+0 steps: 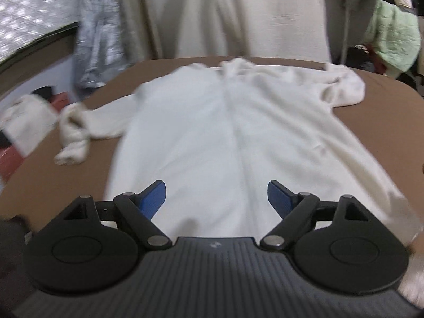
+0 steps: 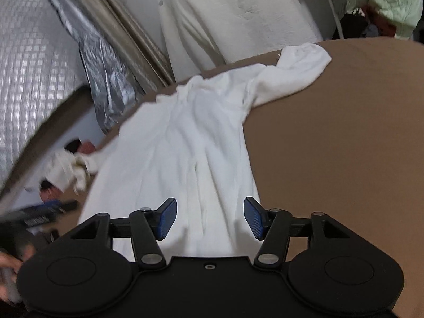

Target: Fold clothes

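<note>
A white long-sleeved garment (image 1: pixel 225 132) lies spread flat on a brown table (image 1: pixel 384 122), its collar at the far edge and its hem toward me. Its left sleeve (image 1: pixel 76 135) is bunched near the table's left edge. Its right sleeve (image 1: pixel 341 87) is crumpled at the far right. My left gripper (image 1: pixel 216 198) is open and empty above the hem. In the right wrist view the same garment (image 2: pixel 180 159) runs away from me, right sleeve (image 2: pixel 296 66) at the far side. My right gripper (image 2: pixel 210 218) is open and empty over the hem's right part.
Pale curtains or hanging clothes (image 1: pixel 238 13) stand behind the table. A silvery foil sheet (image 2: pixel 106 66) hangs at the left. A green quilted garment (image 1: pixel 392 39) hangs at the right. More clothes (image 1: pixel 23 122) lie on the floor past the table's left edge.
</note>
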